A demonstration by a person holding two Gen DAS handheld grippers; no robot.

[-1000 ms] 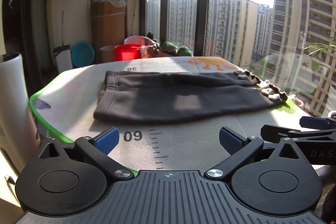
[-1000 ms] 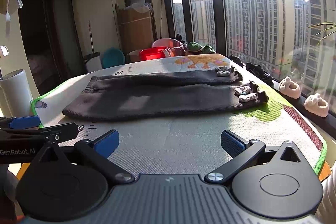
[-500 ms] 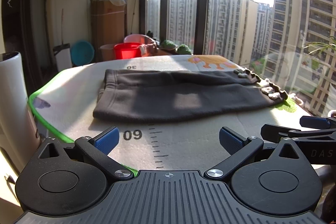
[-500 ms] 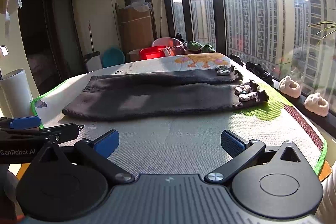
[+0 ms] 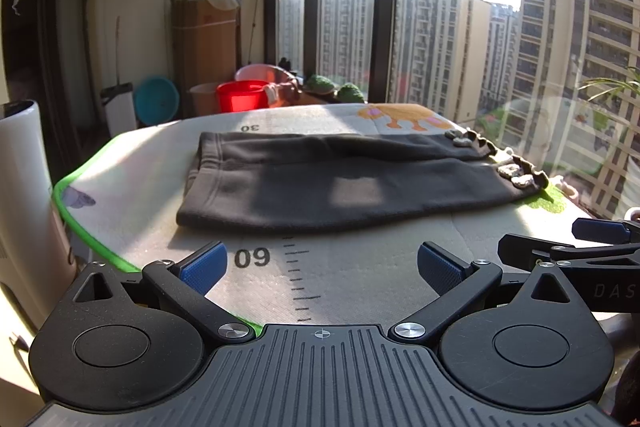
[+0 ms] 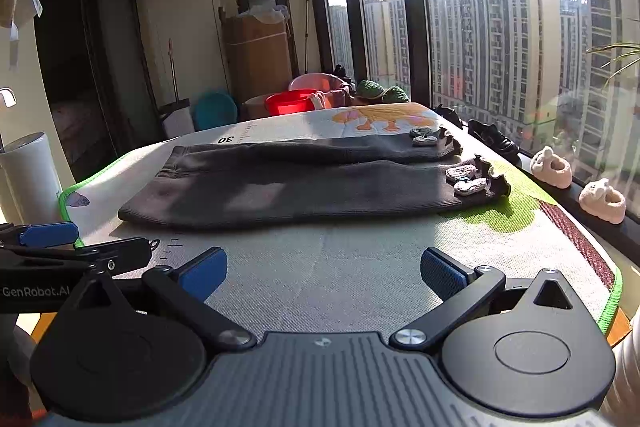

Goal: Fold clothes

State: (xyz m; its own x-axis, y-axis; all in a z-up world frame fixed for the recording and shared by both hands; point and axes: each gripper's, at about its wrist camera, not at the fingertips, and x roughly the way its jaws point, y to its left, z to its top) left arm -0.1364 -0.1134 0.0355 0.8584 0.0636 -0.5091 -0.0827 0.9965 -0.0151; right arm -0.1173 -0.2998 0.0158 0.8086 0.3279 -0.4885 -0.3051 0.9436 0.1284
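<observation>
Trousers dark grey, flat, legs side by side.

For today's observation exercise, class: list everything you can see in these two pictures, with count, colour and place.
trousers: one pair, dark grey, flat on the mat, waistband left, cuffs right
mat: one, cream with green edge, under the trousers
basin: one, red, behind the mat
cardboard box: one, brown, by the far wall
slippers: two, pale pink, on the window sill, right
white cylinder: one, left of the mat
left tongs: one, black with blue pads, open
right tongs: one, same colours, open
</observation>
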